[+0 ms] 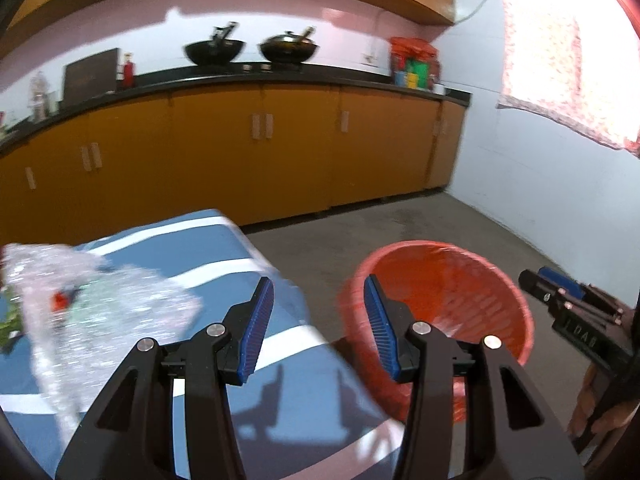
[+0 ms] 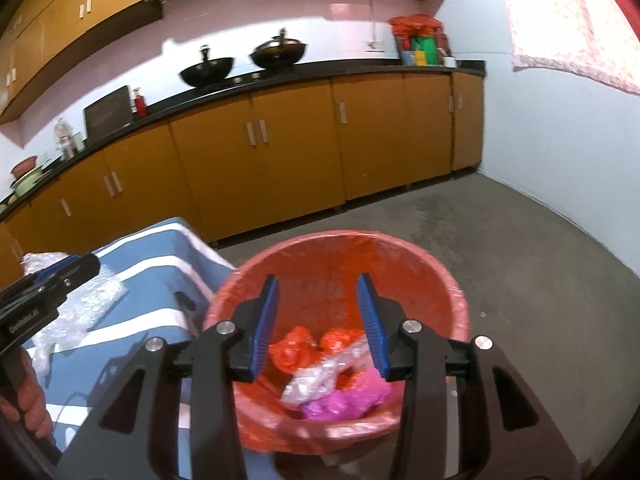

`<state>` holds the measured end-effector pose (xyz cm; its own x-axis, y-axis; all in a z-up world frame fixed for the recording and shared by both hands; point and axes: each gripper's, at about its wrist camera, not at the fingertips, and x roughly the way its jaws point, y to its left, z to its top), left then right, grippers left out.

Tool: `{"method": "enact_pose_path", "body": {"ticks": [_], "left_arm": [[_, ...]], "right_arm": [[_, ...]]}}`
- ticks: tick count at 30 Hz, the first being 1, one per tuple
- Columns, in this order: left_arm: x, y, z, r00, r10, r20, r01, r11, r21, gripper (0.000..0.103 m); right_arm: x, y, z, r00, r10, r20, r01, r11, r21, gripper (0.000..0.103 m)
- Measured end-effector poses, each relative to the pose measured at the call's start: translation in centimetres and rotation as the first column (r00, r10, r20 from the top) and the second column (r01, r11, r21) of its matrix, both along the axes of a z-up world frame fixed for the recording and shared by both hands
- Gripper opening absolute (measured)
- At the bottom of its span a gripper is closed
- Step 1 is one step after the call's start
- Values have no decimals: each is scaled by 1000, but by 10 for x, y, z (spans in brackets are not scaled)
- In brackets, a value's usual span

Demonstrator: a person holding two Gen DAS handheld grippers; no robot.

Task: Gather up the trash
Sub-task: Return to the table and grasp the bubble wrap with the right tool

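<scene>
We see a long kitchen counter (image 1: 248,76) with orange cabinet doors along the far wall, carrying two black woks (image 1: 214,50) and a cluster of colourful containers at its right end. Nearer to us stands a surface covered in a blue cloth with white stripes (image 1: 224,240); whether it is a table or a bed, we cannot tell. On the grey floor just beside its right edge sits the red trash basket (image 2: 440,280), lined with a thin red bag.

A sheet of clear bubble wrap (image 1: 100,304) lies crumpled on the striped cloth, to the left of our left hand-held gripper (image 1: 319,322), with something small and red showing through it. Inside the basket lie crumpled orange-red plastic (image 2: 296,344), a piece of clear wrap (image 2: 316,380) and a bright pink plastic bag (image 2: 348,400).

Our left hand-held gripper hangs over the cloth's right edge, its blue-padded fingers spread wide with nothing between them. Our right hand-held gripper (image 2: 320,322) hangs above the basket's mouth, fingers likewise wide apart and holding nothing, the trash visible below the gap.
</scene>
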<state>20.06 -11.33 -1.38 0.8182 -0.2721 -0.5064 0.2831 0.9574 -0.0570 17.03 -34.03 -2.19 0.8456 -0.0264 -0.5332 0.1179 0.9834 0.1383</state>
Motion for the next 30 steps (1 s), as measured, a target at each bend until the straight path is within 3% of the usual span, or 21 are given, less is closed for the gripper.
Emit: {"method": "enact_pose_path", "body": {"ticks": [6, 10, 16, 24, 30], "left_arm": [[-22, 75, 1, 989, 148, 26, -148, 989, 8, 50], [-36, 126, -6, 963, 267, 35, -268, 963, 36, 53], [-52, 205, -25, 895, 447, -1, -446, 893, 52, 53], [-75, 284, -32, 796, 605, -15, -605, 796, 33, 55], [-77, 319, -40, 756, 653, -34, -653, 757, 23, 56]], "right_arm": [[9, 58, 6, 992, 126, 1, -126, 992, -10, 46], [17, 107, 4, 973, 229, -12, -229, 973, -7, 48], [26, 193, -2, 921, 388, -35, -388, 921, 15, 49], [31, 288, -16, 841, 536, -68, -533, 844, 60, 55], [36, 330, -26, 817, 570, -89, -569, 821, 38, 67]]}}
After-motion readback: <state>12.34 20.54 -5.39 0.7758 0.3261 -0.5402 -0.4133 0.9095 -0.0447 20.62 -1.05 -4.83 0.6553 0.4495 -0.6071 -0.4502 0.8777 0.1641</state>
